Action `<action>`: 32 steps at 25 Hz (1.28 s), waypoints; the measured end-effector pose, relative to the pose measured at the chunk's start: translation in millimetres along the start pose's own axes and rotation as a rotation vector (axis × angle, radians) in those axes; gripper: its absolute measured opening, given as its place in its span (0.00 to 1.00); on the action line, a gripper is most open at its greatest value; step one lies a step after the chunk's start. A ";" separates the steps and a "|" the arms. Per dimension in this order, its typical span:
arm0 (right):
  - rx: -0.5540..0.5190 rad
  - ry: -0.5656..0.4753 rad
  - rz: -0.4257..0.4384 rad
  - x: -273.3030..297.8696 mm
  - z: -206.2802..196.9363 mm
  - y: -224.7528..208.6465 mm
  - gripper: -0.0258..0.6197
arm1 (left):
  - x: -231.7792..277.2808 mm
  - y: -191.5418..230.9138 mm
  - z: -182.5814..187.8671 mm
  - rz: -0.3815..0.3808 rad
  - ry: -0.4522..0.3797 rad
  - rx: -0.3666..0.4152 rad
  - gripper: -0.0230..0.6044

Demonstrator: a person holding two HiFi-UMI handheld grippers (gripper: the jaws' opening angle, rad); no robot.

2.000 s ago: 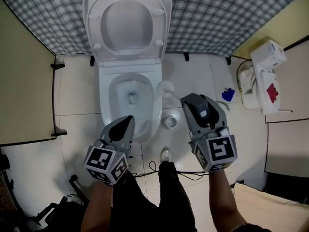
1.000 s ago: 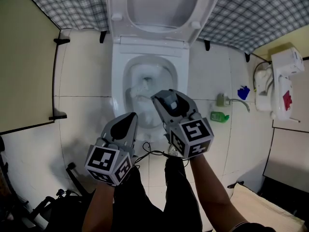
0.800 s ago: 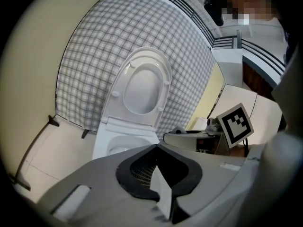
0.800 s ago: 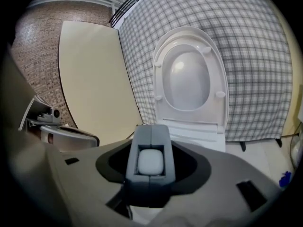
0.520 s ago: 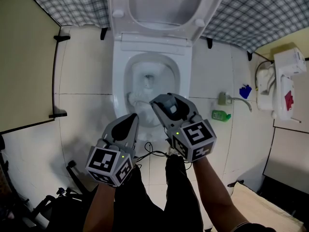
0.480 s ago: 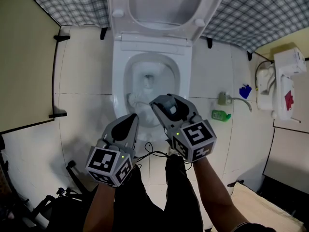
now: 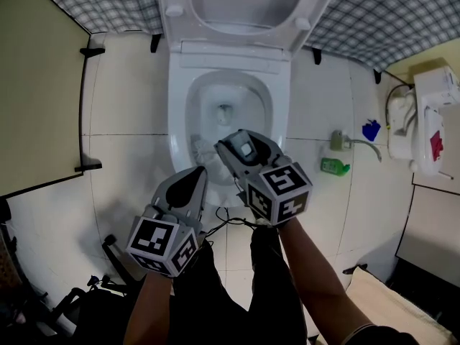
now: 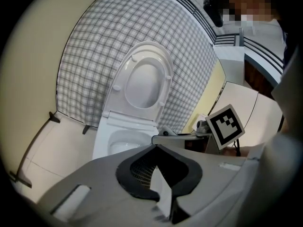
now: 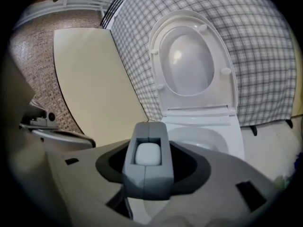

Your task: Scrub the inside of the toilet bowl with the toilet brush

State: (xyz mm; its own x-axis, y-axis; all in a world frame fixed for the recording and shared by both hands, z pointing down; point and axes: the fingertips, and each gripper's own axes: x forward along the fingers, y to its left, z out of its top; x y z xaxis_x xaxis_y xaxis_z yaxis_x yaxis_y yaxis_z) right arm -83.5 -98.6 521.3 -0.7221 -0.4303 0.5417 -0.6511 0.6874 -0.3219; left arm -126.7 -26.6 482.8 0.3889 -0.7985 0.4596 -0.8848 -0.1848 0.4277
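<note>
Nearest: both forearms extended over the person's knees, above the tiled floor [image 7: 122, 157].

Left tongs [image 7: 191, 180]: clenched, tips together, nothing between them. They are parked low and just short of the bowl's front edge, angled downward. Judgement: kept idle and out of the brush's path.

Right tongs [image 7: 228, 146]: clamped on the white handle of the toilet brush [image 7: 203, 149]. The right gripper view shows the handle's end seated between the closed jaws. The forearm angles in toward the midline and the wrist is tipped down, so the handle slopes into the bowl.

Brush head: inside the toilet bowl [image 7: 178, 113], against the near-left inner wall, below the rim. Judgement: the steep angle is there to press the bristles onto the wall, so scrubbing looks under way.

Beyond: the seat and lid [image 7: 244, 6] are raised against the checked wall, leaving the bowl open.

To the right on the floor, well apart: a green bottle [image 7: 335, 167].
</note>
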 end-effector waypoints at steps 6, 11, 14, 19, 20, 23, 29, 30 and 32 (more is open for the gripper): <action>0.060 -0.102 -0.041 14.9 21.9 -20.1 0.39 | 2.9 5.4 4.2 0.007 -0.004 0.008 0.05; 0.021 -0.157 -0.053 24.4 34.6 -26.1 0.39 | 5.7 7.9 5.0 0.008 0.001 0.011 0.05; -0.004 -0.184 -0.064 38.1 47.5 -33.2 0.39 | 7.2 9.0 7.2 0.012 -0.001 0.009 0.05; -0.027 -0.234 -0.104 52.6 72.8 -50.1 0.39 | 6.6 12.9 11.4 0.015 -0.009 0.012 0.05; -0.030 -0.244 -0.114 53.6 76.9 -52.9 0.39 | 6.3 13.9 11.6 0.016 -0.009 0.011 0.05; -0.037 -0.270 -0.162 52.3 83.8 -62.8 0.39 | 6.7 15.1 11.3 0.017 -0.009 0.008 0.05; 0.006 -0.305 -0.179 54.9 77.2 -77.9 0.39 | 9.3 14.2 9.1 0.010 -0.002 0.005 0.05; 0.004 -0.294 -0.178 55.5 72.9 -78.3 0.39 | 9.4 14.0 8.2 0.009 -0.001 0.004 0.05; -0.004 -0.255 -0.175 54.8 60.8 -76.4 0.39 | 8.9 13.6 5.9 0.008 0.000 0.003 0.05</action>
State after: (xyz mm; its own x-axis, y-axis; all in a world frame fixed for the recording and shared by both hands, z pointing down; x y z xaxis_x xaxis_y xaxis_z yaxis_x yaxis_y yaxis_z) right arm -87.5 -210.3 528.4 -0.6350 -0.6746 0.3764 -0.7700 0.5922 -0.2376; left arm -136.7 -39.6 488.1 0.3817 -0.7998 0.4633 -0.8887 -0.1798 0.4218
